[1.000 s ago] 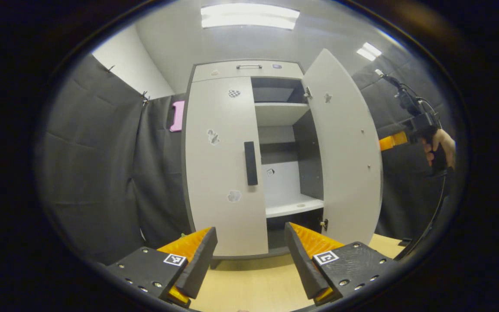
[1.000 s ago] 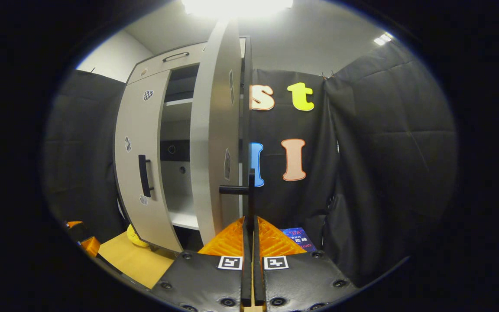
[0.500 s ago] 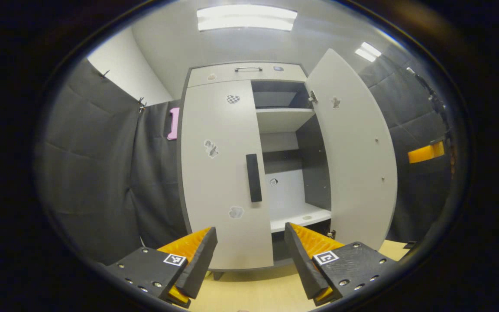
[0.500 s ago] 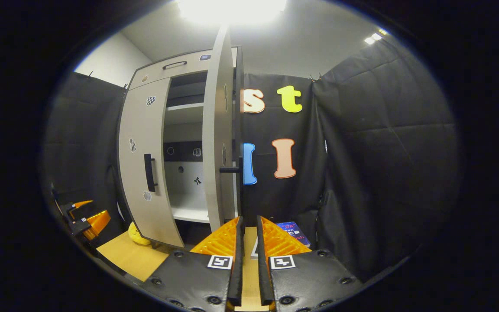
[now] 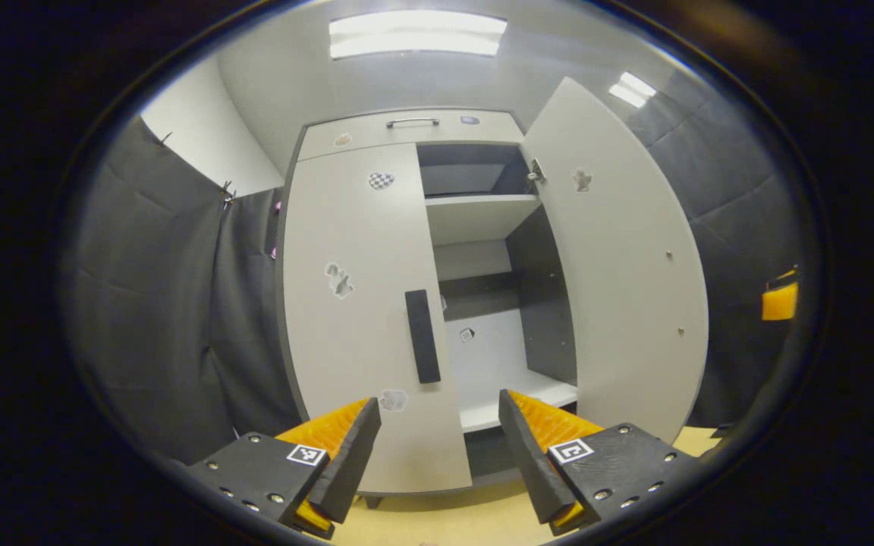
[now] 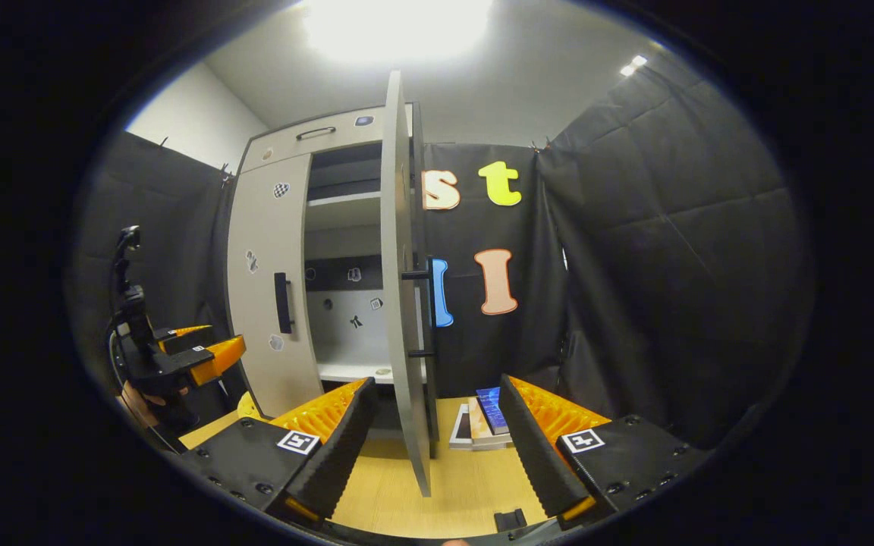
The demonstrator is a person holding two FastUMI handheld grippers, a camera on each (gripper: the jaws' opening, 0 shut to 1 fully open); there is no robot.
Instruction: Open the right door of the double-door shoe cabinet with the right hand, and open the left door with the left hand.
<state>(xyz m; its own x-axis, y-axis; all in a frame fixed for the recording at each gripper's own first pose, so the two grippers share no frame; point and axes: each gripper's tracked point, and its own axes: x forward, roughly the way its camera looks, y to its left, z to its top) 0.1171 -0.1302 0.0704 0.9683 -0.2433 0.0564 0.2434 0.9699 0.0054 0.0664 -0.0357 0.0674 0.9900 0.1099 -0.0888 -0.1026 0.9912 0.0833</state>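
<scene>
Cabinet (image 5: 407, 133) stands on the wooden floor (image 6: 467, 485) against the black cloth wall. Right door (image 5: 623, 258) is swung wide open, exposing shelves (image 5: 479, 216) inside; in the right gripper view it (image 6: 400, 303) is seen edge-on, its handle (image 6: 425, 311) on the far face. Left door (image 5: 357, 303) is shut, its dark handle (image 5: 422, 336) untouched.

Left gripper (image 5: 437, 447): fingers spread apart, empty, facing the left door, short of the handle. It (image 6: 202, 353) shows at the left of the right gripper view, held in a hand (image 6: 141, 398).

Right gripper (image 6: 437, 447): fingers apart, empty, clear of the right door's edge, which stands between them. Books (image 6: 482, 421) lie on the floor beyond.
</scene>
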